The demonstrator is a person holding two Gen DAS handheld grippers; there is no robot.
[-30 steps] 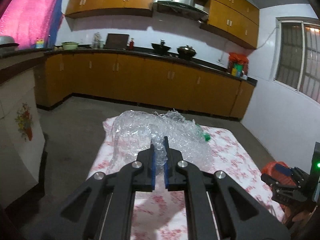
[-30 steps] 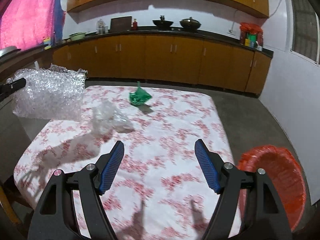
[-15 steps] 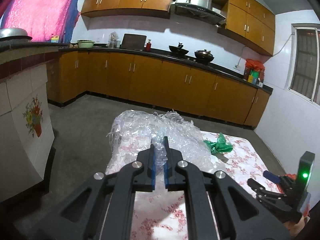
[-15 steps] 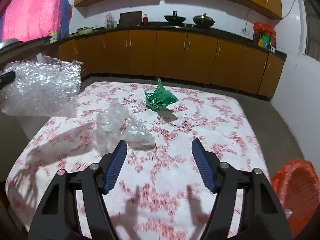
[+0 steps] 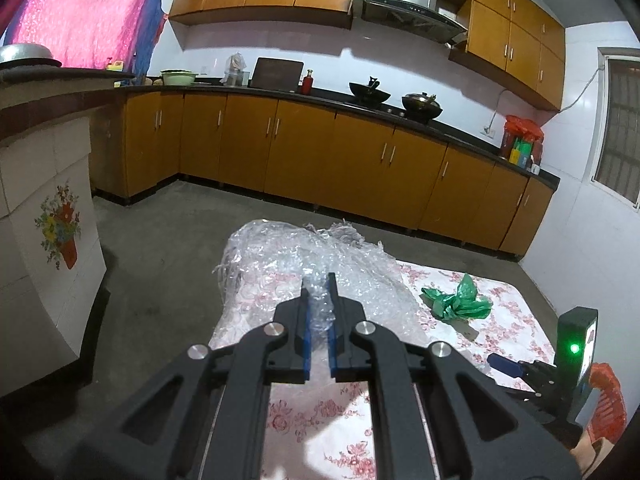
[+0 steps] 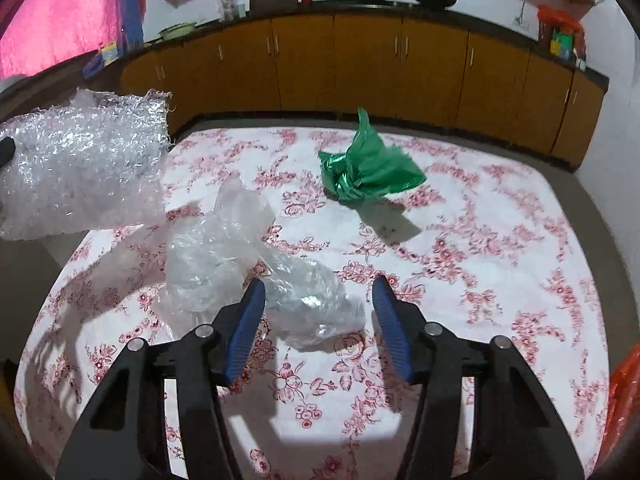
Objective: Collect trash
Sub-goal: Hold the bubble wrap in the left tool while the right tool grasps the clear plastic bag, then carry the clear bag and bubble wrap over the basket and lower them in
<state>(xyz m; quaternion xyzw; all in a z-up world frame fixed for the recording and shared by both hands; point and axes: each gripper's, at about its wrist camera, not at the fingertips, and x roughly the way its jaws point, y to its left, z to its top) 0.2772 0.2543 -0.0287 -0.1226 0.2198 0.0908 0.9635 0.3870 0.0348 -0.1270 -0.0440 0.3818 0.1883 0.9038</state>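
Left gripper (image 5: 319, 284) clamped on bubble wrap (image 5: 280, 264) held above table's (image 6: 480, 240) edge; right gripper (image 6: 318, 292), jaws closing, straddles clear plastic bag (image 6: 256, 264) lying near green wrapper (image 6: 368, 172).

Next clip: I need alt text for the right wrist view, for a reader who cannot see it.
The right gripper, jaws closing, hangs over crumpled clear plastic on a floral tablecloth, not yet pressing it. A green bag lies farther back; bubble wrap is held up at the left.
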